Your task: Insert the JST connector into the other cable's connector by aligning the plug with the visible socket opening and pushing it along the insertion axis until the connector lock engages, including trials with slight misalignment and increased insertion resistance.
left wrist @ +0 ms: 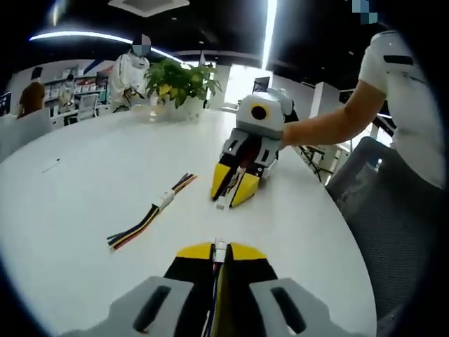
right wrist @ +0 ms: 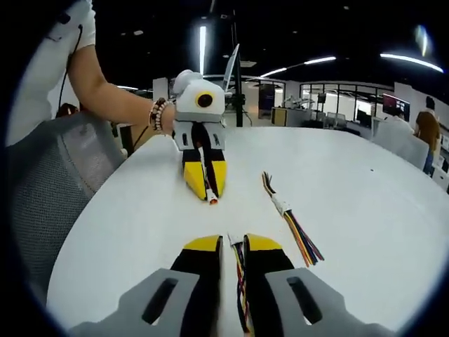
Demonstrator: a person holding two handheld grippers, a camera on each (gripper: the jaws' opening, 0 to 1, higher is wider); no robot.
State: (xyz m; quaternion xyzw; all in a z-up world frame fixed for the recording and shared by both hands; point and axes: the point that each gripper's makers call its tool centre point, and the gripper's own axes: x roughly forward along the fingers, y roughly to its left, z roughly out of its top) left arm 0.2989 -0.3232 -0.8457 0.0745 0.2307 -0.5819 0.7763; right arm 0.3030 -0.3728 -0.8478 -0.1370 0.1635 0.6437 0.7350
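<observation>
Left gripper (left wrist: 220, 250) clamped on a cable, small white JST connector (left wrist: 220, 246) poking out at the jaw tips. Right gripper (right wrist: 233, 243) clamped on the other cable (right wrist: 240, 281), multicoloured wires running between its jaws; its connector (left wrist: 222, 203) shows white at the tips in the left gripper view. The two grippers face each other over the white surface (right wrist: 365, 196), tips apart. A spare wire harness (right wrist: 291, 219) lies flat beside them. Potted plant (left wrist: 181, 84) at the far edge
</observation>
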